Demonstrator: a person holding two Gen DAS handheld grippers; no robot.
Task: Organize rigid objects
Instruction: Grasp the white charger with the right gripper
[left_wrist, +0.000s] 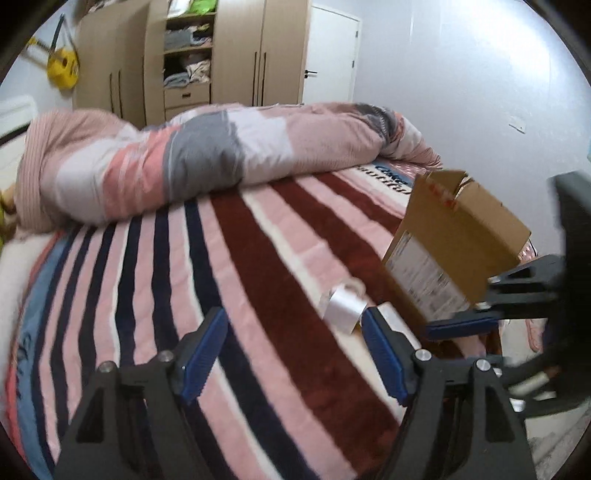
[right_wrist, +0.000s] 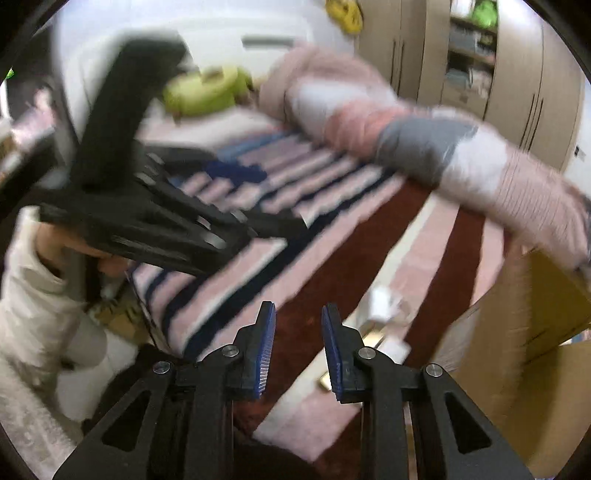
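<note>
A white tape-like roll (left_wrist: 345, 304) lies on the striped bedspread (left_wrist: 258, 280), just beyond my left gripper's right fingertip. My left gripper (left_wrist: 295, 328) is wide open and empty above the bed. An open cardboard box (left_wrist: 454, 240) stands on the bed's right side. My right gripper shows in the left wrist view (left_wrist: 480, 314) by the box's lower corner. In the right wrist view my right gripper (right_wrist: 298, 314) is open and empty, with small blurred white objects (right_wrist: 384, 306) and the box (right_wrist: 532, 354) to its right. My left gripper (right_wrist: 192, 225) shows there too, at the left.
A rolled pink and grey duvet (left_wrist: 207, 158) lies across the far side of the bed. Wardrobes (left_wrist: 192, 55) and a white door (left_wrist: 332, 55) stand behind it. A green plush toy (right_wrist: 203, 88) sits near the bed's head. The person's sleeve (right_wrist: 29, 266) is at left.
</note>
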